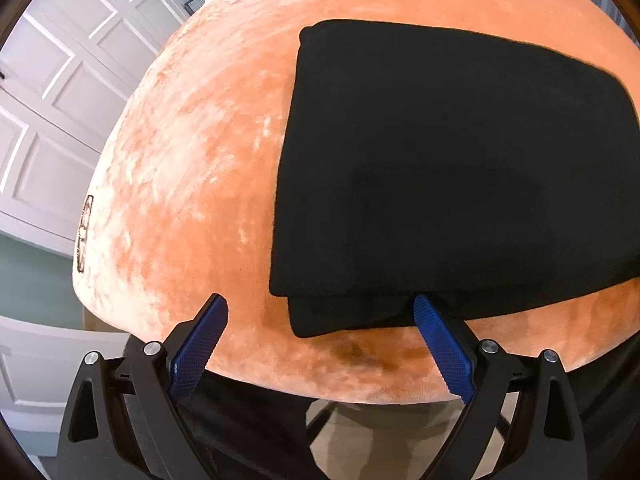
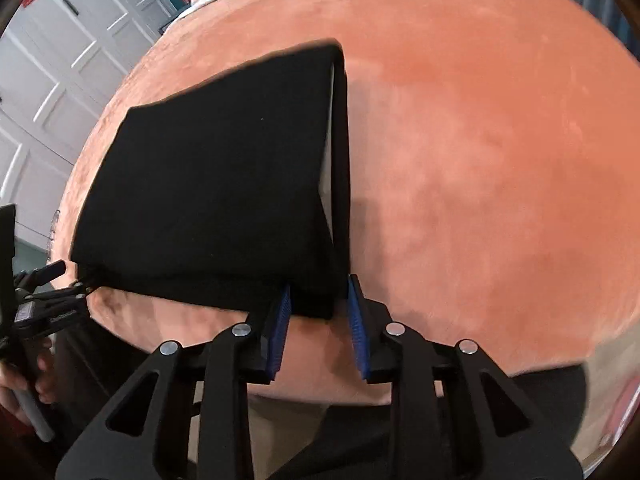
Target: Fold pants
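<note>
Black pants (image 1: 452,168) lie folded into a thick rectangle on an orange velvet surface (image 1: 200,152). My left gripper (image 1: 320,308) is open wide at the near left corner of the fold; its right finger (image 1: 436,336) touches the near edge, its left finger (image 1: 204,336) stands off the cloth. In the right wrist view the pants (image 2: 216,184) show a grey lining at their right side. My right gripper (image 2: 318,292) is open, its fingers standing on either side of the near right corner of the fold. The left gripper also shows at the left edge (image 2: 52,292).
White panelled cabinet doors (image 1: 52,92) stand to the left beyond the orange surface's edge. The orange surface (image 2: 480,140) stretches bare to the right of the pants. A dark stain (image 1: 360,354) marks the near edge. My hand holds the left gripper's handle (image 2: 24,384).
</note>
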`<state>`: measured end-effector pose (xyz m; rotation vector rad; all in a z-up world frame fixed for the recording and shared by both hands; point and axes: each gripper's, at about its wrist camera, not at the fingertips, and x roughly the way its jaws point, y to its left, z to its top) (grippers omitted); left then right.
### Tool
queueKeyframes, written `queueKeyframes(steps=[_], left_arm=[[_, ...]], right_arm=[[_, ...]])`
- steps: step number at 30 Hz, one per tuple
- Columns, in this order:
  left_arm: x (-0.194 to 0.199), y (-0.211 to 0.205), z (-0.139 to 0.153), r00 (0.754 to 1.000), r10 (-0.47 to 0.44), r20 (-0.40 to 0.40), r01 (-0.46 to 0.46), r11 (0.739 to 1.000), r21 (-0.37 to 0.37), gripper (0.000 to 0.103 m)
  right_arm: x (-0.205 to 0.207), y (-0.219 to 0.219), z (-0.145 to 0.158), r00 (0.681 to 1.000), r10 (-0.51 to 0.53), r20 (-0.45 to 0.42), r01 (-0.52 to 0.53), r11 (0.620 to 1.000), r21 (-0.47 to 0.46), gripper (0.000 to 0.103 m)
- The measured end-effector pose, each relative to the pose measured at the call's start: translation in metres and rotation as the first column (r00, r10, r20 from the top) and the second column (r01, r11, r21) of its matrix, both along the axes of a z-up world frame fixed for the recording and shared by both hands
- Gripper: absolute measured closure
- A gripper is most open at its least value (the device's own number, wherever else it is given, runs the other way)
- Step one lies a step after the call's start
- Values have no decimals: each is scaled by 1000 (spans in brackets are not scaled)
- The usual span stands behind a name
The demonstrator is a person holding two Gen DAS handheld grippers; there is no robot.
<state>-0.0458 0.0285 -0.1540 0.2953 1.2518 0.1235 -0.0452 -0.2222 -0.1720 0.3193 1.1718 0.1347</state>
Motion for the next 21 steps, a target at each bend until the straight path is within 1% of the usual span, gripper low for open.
queueKeyframes(steps=[1,2,4,6,7,9,10,11,13,14,15,16,17,18,19,20,21], left_arm=[[-1,0,1,1000,-4,5,4,1000,5,11],[-2,0,1,1000,-7,6,7,1000,3,11],[-1,0,0,1000,0,2,0,1000,-10,11],[1,1,-2,1000,5,-8,-6,1000,-20,11],[2,1,-2,1000,5,-7,-5,1000,-19,11],[1,0,-1,1000,-2,-5,2,1000,-14,11],[1,-1,-1,1000,-4,-3,4,1000,-15,11],[0,0,0,1000,-4,-4,4,1000,-17,11],[-2,3,3,1000,-4,-3,4,999,-35,11],[-3,4,4,1000,-5,-1,5,999,-42,11],[-5,5,7,1000,-11,5,11,999,-49,11],[-6,7,8,1000,-16,14,17,999,-51,11],[-6,10,8,1000,-17,18,18,999,-51,11],[-5,12,7,1000,-15,12,15,998,-60,11],[-4,13,5,1000,-12,5,13,997,-70,11],[-3,14,3,1000,-6,-6,6,997,-82,11],[-1,14,2,1000,-2,-13,1,996,-87,11]], right_arm=[[-4,-1,12,999,-29,29,28,999,18,75],[-8,-1,26,996,-65,68,64,998,17,75],[-10,0,52,985,-93,149,93,996,6,74],[0,8,78,974,-73,217,77,997,-12,74],[12,17,88,972,-34,233,41,999,-23,74],[31,31,89,971,24,239,-10,998,-60,75],[39,37,81,972,50,231,-34,997,-74,75],[52,42,64,978,72,198,-54,994,-96,76],[67,40,19,994,63,91,-43,978,-202,75],[67,32,2,995,34,89,-18,984,-176,72],[65,26,6,995,-5,104,19,991,-132,68],[65,21,15,995,-43,88,52,994,-99,67],[66,19,29,992,-80,97,86,995,-57,66],[68,20,41,989,-83,125,86,996,-16,66],[73,25,52,987,-64,148,64,998,1,66],[83,33,62,986,-31,166,35,999,-22,66],[93,40,62,985,-9,173,17,999,-44,60]])
